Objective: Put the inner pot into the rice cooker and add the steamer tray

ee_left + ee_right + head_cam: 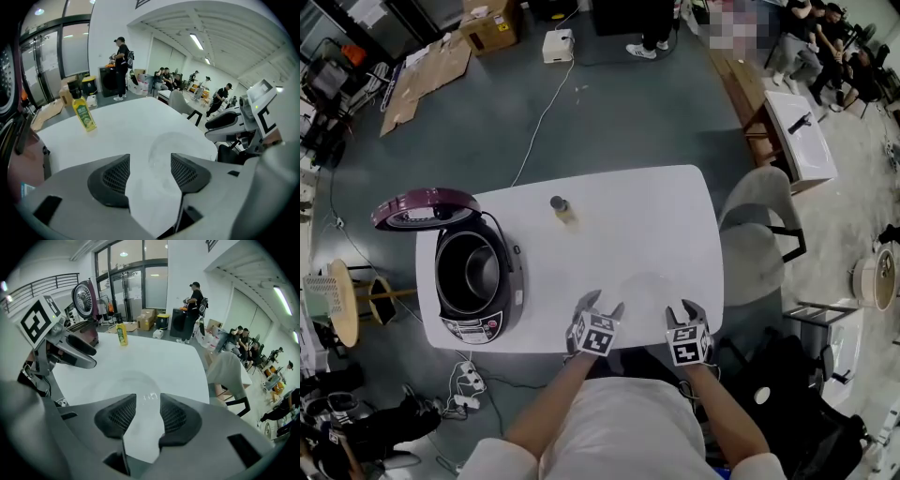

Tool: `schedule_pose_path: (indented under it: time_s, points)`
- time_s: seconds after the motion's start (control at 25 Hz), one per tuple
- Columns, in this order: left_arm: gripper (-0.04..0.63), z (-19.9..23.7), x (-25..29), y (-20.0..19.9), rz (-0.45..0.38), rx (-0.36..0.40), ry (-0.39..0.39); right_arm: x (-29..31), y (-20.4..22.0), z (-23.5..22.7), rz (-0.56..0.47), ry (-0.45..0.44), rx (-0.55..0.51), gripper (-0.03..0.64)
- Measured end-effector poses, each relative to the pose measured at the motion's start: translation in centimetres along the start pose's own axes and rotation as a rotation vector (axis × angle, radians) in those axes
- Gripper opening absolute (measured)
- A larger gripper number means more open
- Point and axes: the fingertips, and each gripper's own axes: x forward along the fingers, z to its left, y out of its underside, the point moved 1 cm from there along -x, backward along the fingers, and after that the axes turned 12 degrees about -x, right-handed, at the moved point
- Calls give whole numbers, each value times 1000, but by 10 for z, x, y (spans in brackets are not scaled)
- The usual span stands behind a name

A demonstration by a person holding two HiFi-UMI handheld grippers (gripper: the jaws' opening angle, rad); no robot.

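**A:** Quick check, going left to right in the head view. At the left edge of the surface (pixel 619 216) you've got the rice cooker (pixel 473 281) with its lid (pixel 425 208) swung up. I'd say the inner pot (pixel 469 272) is already sitting in it, going by the shiny dark bowl inside. There's a small bottle (pixel 562 208) up top, middle of the frame, well away from everything. Your left gripper (pixel 605 302) is down at the bottom edge with its jaws spread apart and nothing in them. Just right of it is the steamer tray (pixel 645 287), a faint see-through round thing lying flat on the surface between your two grippers. Then comes your right gripper (pixel 682 309), jaws also apart and empty, with the tray's glinting rim just ahead of them.

**B:** So only the tray is left. How would you grab it?

**A:** My guess is it's light, thin clear plastic, so probably slick and a bit bendy, and it could crack if you clamp hard. Take it by the rim, one gripper on each side, and squeeze gently. It lies flat, so getting a jaw under the edge could be fiddly. I can't tell from these views whether it has tabs or handles. Since it's so hard to see, line up on those glints.
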Motion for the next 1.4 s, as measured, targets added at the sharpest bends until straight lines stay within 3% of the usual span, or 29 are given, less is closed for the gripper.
schedule_pose_path:
  time_s: [0.44,0.92,1.2,1.4]
  points:
    - [284,-1,48,43,127,-57,-16,39,61,-10,109,-57,12,173]
    - [239,8,74,68,218,-117,-61,72,82,-12,208,-145,63,167]
    - [110,8,81,74,257,-138,-46,80,81,-12,241,-178,54,120]
    - [98,11,79,72,253,-186,-48,80,74,-12,249,-184,56,106]
